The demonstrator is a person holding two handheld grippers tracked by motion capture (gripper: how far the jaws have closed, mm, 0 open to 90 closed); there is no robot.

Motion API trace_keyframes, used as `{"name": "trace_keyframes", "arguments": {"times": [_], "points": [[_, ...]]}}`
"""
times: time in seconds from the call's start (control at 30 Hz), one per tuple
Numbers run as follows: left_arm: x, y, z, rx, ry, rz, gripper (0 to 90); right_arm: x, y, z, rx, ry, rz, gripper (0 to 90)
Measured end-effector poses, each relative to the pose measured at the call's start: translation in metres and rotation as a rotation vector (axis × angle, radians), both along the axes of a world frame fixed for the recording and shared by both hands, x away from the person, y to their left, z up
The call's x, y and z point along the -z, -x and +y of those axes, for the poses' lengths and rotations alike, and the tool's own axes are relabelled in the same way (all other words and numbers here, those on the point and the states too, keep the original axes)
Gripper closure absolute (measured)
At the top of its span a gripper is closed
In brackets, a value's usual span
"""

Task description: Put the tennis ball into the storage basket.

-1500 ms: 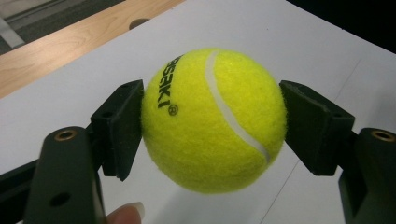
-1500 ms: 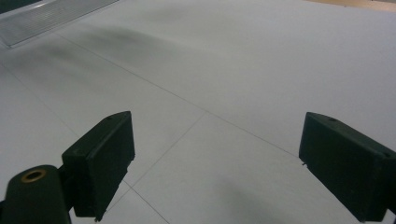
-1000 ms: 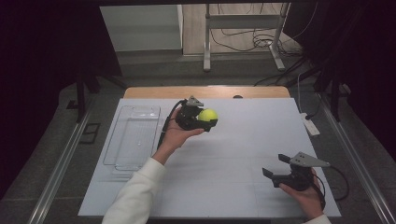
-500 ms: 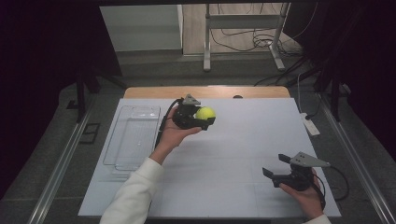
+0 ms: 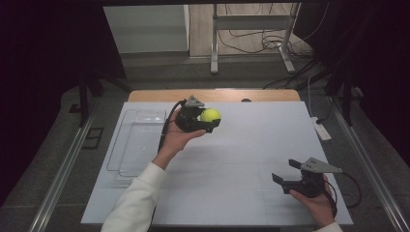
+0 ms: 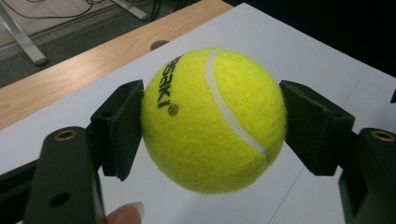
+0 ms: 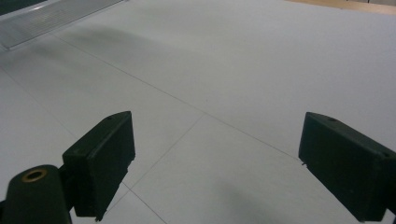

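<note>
Tennis ball clamped in the left gripper

The tennis ball (image 6: 214, 120) sits between the left gripper's (image 5: 209, 120) pads, squeezed from both sides — held above the worktop (image 5: 251, 164) near its far edge, right of the clear tray (image 5: 138, 142).

We see a fuzzy yellow felt tennis ball (image 6: 212, 119), matt black plastic pads (image 6: 119, 128), a clear glossy plastic tray (image 5: 138, 142), a smooth matt white board (image 5: 241, 159) and a wooden tabletop edge (image 5: 266, 95).
</note>
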State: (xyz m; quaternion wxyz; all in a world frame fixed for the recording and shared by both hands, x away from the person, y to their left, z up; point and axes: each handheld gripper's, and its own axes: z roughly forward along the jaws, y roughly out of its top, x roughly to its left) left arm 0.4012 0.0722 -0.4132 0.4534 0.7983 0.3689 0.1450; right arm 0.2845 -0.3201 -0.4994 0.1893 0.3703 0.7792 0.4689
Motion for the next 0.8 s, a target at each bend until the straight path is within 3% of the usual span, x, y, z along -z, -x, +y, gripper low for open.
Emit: {"name": "trace_keyframes", "arguments": {"times": [0.8], "points": [[-0.007,0.005,0.018,-0.035,0.02,-0.029,27.0,0.0,0.0,0.001,-0.001,0.003,0.001,11.3]]}}
